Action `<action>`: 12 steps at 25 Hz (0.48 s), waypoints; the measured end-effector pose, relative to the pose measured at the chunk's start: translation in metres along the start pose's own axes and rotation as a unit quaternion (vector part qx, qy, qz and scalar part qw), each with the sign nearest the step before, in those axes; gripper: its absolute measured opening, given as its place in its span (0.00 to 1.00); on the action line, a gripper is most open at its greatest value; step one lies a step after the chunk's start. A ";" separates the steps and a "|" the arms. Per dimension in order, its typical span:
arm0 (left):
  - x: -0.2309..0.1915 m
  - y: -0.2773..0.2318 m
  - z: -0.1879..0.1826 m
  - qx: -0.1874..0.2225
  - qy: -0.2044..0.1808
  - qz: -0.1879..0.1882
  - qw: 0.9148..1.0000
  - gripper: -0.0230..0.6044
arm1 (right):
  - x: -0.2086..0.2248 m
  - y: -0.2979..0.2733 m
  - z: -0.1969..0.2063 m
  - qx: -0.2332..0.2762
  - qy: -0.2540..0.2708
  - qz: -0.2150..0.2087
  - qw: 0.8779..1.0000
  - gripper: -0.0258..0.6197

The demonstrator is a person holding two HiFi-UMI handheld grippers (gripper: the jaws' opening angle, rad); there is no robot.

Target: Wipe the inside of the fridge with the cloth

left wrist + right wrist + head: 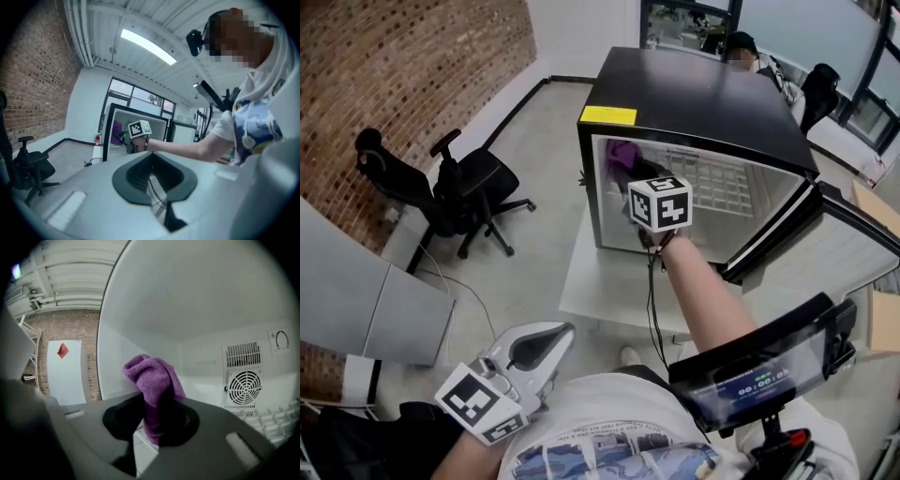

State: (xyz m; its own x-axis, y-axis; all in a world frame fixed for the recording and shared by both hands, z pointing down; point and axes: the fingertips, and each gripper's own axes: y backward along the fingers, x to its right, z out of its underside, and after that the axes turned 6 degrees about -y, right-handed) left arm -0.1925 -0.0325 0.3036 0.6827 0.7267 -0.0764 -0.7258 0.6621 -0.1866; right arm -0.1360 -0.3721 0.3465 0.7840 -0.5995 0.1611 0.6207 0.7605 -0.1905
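Between the jaws of the right gripper a purple cloth is clamped tight, its bunched end standing up past the fingertips, close to the white side wall of the fridge on that gripper's left. Ahead and to its right is the back wall's round fan grille (a wire shelf lies below it). The left gripper hangs low beside the person's shirt, well behind the right one, jaws drawn together on nothing.
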 end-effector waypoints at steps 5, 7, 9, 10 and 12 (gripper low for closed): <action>0.009 0.011 0.002 -0.001 -0.002 0.015 1.000 0.05 | -0.020 0.019 0.007 0.001 -0.002 -0.001 1.000 0.16; 0.012 0.017 0.005 -0.003 -0.002 0.020 1.000 0.05 | -0.028 0.027 0.009 0.002 -0.003 -0.001 1.000 0.16; 0.014 0.022 0.008 -0.006 0.000 0.026 1.000 0.05 | -0.035 0.034 0.012 0.004 -0.001 0.001 1.000 0.16; 0.015 0.024 0.009 -0.007 0.001 0.028 1.000 0.05 | -0.038 0.037 0.014 0.005 -0.002 0.002 1.000 0.16; 0.016 0.027 0.011 -0.007 0.003 0.033 0.999 0.05 | -0.040 0.044 0.016 0.010 -0.006 0.008 1.000 0.16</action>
State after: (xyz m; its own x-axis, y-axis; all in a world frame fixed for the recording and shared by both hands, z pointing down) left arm -0.2020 -0.0009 0.3080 0.6337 0.7678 -0.0947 -0.7681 0.6099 -0.1950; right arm -0.1404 -0.3103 0.3467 0.7940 -0.5840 0.1692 0.6073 0.7751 -0.1744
